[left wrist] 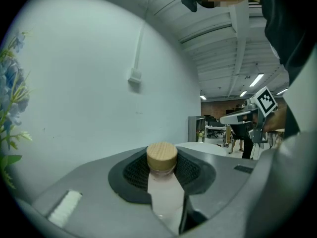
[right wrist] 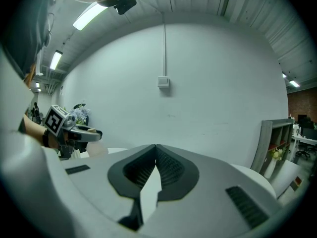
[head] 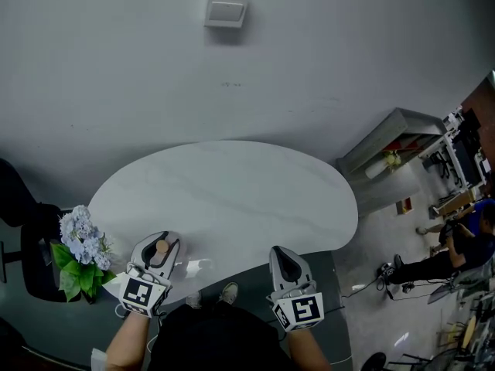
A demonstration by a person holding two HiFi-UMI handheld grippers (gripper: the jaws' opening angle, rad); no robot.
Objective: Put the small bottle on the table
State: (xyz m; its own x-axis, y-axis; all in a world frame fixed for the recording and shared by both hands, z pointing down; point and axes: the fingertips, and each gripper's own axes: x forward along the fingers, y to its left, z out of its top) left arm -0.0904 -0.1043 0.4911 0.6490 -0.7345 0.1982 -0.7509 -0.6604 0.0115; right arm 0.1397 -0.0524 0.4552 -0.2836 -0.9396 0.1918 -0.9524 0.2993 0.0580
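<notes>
Two grippers at the near edge of the table.
The left gripper pinches the small bottle with a wooden cap, upright, over the table's near left edge, close to the blue flowers at the table's left end. The right gripper is at the table's near edge, jaws pressed together, nothing between them.

Head view overlooks table; gripper views face wall

Your small bottle shows only cap and upper body; the rest is hidden by the left gripper's jaws. Flowers at nine o'clock in the left gripper view are cut off by its edge.
</notes>
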